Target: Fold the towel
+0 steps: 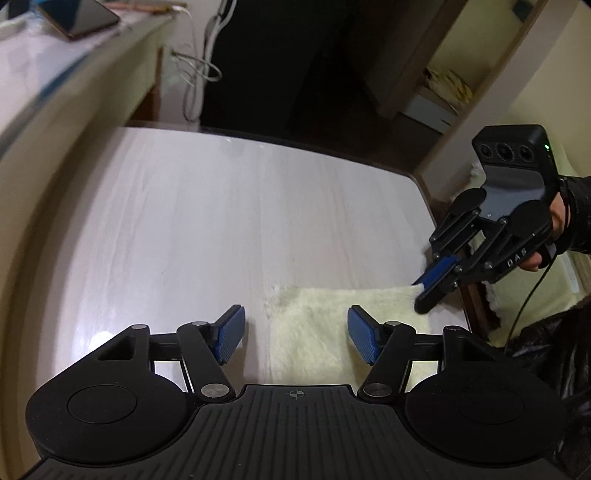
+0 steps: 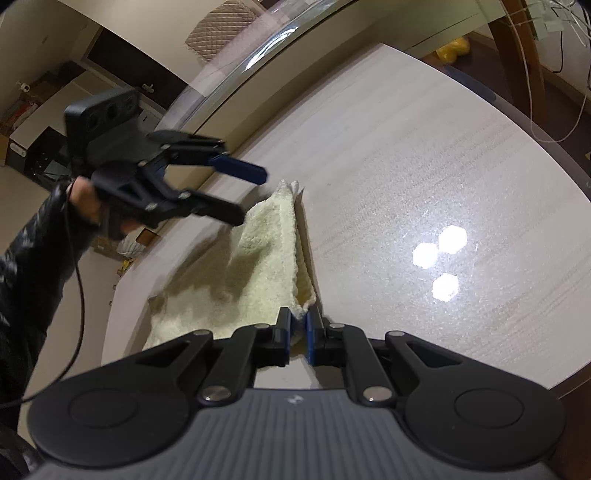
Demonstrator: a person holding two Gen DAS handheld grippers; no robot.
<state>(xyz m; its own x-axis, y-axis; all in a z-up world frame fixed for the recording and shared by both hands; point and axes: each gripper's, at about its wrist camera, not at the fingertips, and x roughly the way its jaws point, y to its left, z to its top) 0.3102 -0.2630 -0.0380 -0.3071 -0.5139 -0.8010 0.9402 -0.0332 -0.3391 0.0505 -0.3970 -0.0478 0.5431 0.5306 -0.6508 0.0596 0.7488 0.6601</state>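
A cream fluffy towel (image 1: pixel 325 325) lies folded on the pale wooden table (image 1: pixel 221 221), near its right front corner. My left gripper (image 1: pixel 295 338) is open and empty, hovering just above the towel's left part. My right gripper (image 1: pixel 428 288) is shut on the towel's far right corner and lifts it slightly. In the right wrist view the right gripper (image 2: pixel 300 330) pinches the towel (image 2: pixel 258 280) corner between its blue pads, and the open left gripper (image 2: pixel 251 195) hangs above the towel's far end.
A phone (image 1: pixel 79 16) lies on a raised counter at the left. Cables (image 1: pixel 199 70) hang behind the table's far edge. A shelf unit (image 1: pixel 436 96) stands at the back right. The table's right edge (image 1: pixel 432 206) is close to the towel.
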